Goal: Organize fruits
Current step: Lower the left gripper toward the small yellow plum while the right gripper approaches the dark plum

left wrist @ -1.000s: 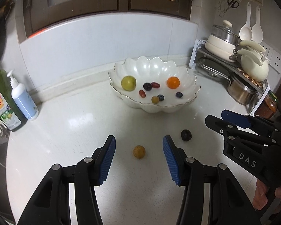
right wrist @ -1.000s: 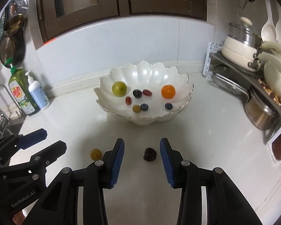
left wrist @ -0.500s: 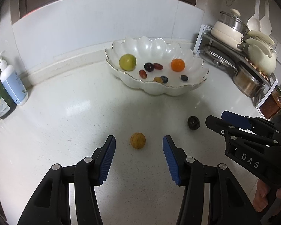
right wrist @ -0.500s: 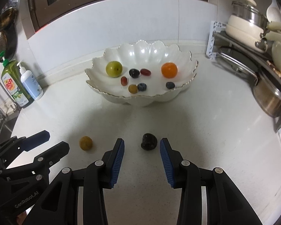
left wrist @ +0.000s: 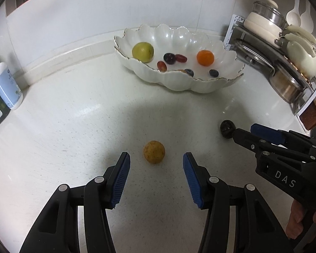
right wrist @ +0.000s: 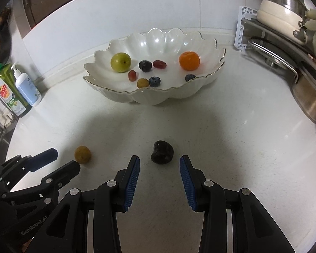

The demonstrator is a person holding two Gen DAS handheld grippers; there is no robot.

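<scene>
A small yellow-brown fruit [left wrist: 154,152] lies on the white counter just beyond my left gripper [left wrist: 156,160], which is open with the fruit ahead of the gap. A dark, almost black fruit [right wrist: 162,152] lies just ahead of my open right gripper [right wrist: 160,162], apart from both pads. The same two fruits also show as the dark fruit [left wrist: 227,127] and the yellow-brown fruit [right wrist: 82,154]. The scalloped white bowl [right wrist: 174,97] at the back holds a green fruit [right wrist: 120,62], an orange [right wrist: 189,60], grapes and blueberries.
Soap and detergent bottles [right wrist: 20,88] stand at the left by the sink. A rack with pots, lids and a kettle [left wrist: 284,48] fills the right side. The tiled wall runs behind the bowl [left wrist: 179,82].
Both grippers have come down and forward toward the counter. The yellow-brown fruit and the dark fruit now sit closer to their fingertips. Neither gripper's opening has changed.
</scene>
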